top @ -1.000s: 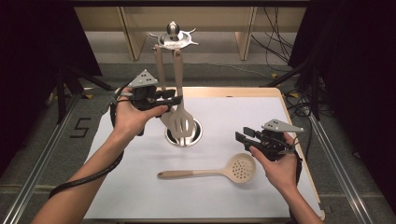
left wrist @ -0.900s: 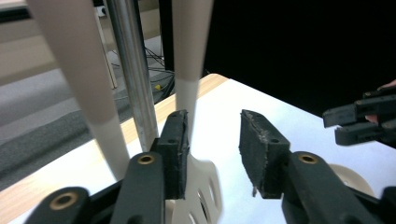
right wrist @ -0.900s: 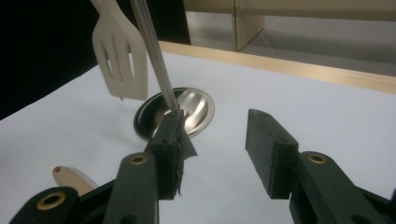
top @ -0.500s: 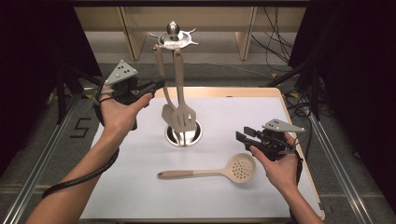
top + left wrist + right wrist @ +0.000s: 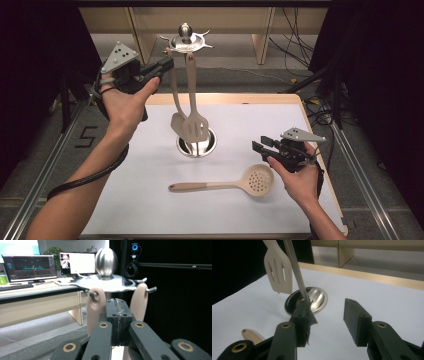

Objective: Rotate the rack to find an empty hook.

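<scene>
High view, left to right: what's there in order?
Left hand-held gripper → utensil rack with hanging spatula → skimmer spoon lying on the mat → right hand-held gripper.

I am reading a single black numeral, a 5 (image 5: 85, 136), marked on the grey floor (image 5: 50, 150) left of my worktop; the monitors' (image 5: 32, 266) text is showing too small to read.

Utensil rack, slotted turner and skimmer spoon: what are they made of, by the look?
Utensil rack: polished metal, likely stainless steel; its knob and base mirror the room.
Slotted turner: matte beige, no glare; probably silicone or plastic, could be nylon.
Skimmer spoon: same matte beige perforated bowl; the handle looks slightly darker, maybe wood, hard to confirm.
</scene>
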Motion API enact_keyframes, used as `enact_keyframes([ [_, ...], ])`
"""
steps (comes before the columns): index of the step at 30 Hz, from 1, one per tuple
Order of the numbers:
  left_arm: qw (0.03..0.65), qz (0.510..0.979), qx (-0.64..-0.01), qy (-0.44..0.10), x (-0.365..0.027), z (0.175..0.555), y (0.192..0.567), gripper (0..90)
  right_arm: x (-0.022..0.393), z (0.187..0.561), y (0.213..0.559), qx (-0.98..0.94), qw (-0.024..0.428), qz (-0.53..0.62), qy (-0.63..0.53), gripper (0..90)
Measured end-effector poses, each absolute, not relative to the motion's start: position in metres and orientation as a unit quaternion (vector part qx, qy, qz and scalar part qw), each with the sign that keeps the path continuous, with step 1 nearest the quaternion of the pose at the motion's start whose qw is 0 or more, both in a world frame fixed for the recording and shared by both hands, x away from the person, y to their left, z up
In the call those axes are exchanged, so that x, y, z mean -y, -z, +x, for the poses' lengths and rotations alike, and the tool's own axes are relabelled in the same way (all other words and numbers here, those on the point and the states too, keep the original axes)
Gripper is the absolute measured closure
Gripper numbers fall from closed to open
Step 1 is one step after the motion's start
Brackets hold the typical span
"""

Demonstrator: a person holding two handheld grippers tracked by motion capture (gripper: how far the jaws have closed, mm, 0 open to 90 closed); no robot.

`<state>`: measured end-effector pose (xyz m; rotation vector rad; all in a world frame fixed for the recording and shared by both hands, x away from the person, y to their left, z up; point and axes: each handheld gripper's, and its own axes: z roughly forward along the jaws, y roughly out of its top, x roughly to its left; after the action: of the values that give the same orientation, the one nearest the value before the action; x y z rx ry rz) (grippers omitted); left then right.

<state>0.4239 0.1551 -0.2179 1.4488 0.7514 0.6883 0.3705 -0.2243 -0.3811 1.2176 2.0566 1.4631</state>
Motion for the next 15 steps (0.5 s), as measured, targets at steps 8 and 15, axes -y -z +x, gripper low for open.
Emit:
enact_keyframes([
  [8, 0.631, 0.628, -0.333, -0.310, -0.1592, 0.4283, 0.2122, 89.4, 0.2247, 0.3707, 0.3809, -0.727, 0.172, 0.427, -0.509, 58.0],
  [15, 0.626, 0.626, -0.331, -0.326, -0.1603, 0.4284, 0.2086, 89.5, 0.2234, 0.3712, 0.3828, -0.724, 0.169, 0.426, -0.516, 58.0],
])
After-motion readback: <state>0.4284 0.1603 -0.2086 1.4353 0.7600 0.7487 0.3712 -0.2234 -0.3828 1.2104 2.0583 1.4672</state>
